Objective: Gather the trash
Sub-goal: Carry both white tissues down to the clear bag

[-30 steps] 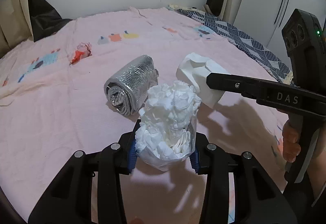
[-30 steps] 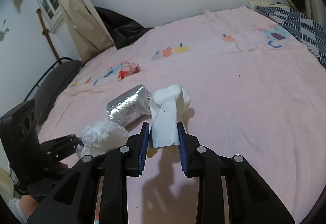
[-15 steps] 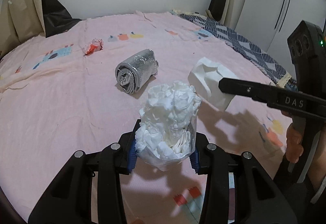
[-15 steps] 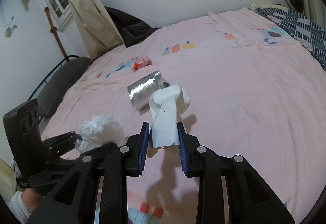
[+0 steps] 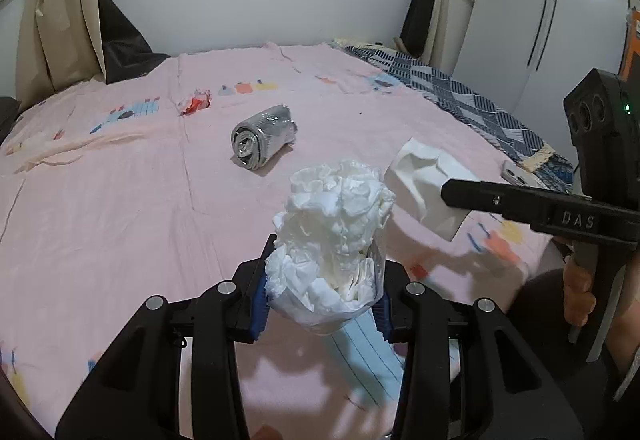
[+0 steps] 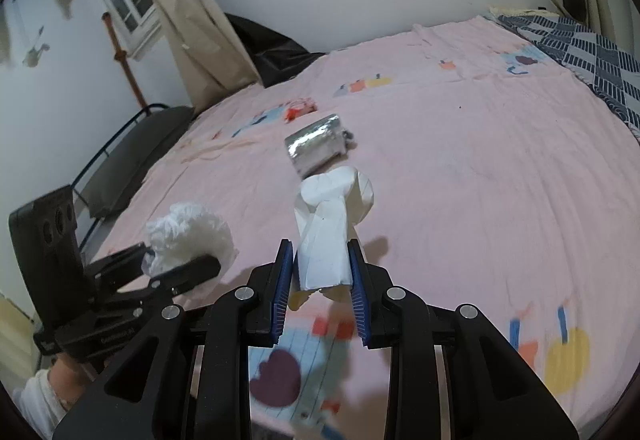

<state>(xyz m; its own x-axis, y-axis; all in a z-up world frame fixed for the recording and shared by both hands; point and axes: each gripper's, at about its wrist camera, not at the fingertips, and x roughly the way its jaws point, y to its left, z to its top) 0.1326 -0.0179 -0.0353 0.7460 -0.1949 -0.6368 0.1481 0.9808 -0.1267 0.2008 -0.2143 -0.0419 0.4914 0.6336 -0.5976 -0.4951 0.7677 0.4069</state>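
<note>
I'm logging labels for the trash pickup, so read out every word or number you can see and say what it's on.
"DAS": raised letters on the side of the right gripper, seen from the left wrist.
Faint lettering on the left gripper body, from the right wrist: too small and blurred to read.
Nothing else legible.

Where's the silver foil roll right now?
The silver foil roll lies on the pink bedsheet, beyond both grippers, just short of the red-and-white wrapper.

Black fingers, blue pads, seemingly ribbed

Foil roll on bed (wrapper behind)
</note>
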